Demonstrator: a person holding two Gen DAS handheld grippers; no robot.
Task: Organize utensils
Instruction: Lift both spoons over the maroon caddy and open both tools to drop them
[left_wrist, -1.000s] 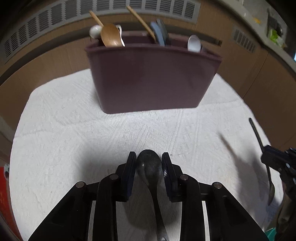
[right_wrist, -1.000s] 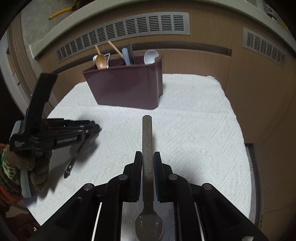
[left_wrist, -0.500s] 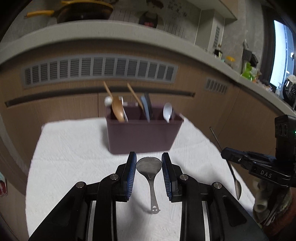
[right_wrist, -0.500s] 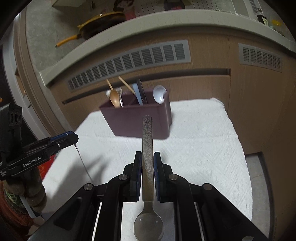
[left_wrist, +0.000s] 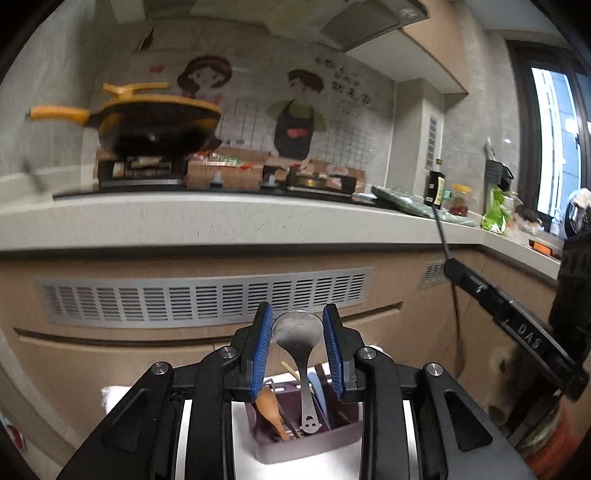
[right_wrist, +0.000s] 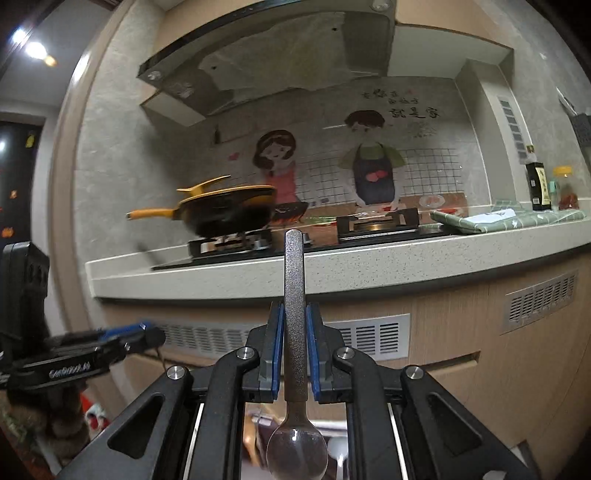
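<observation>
Only the left wrist view shows the maroon utensil caddy (left_wrist: 306, 443) low and near on the white cloth (left_wrist: 243, 435), with a wooden spoon (left_wrist: 271, 408) in it; the right wrist view barely glimpses it. The left gripper (left_wrist: 297, 341) is partly closed on the bowl of a steel spoon (left_wrist: 297, 332), handle hanging toward the caddy. The right gripper (right_wrist: 294, 341) is clamped narrow on a speckled spoon's (right_wrist: 294, 295) handle, bowl nearest the camera. A yellow-handled pan (right_wrist: 225, 212) sits on the far surface (right_wrist: 369, 269).
</observation>
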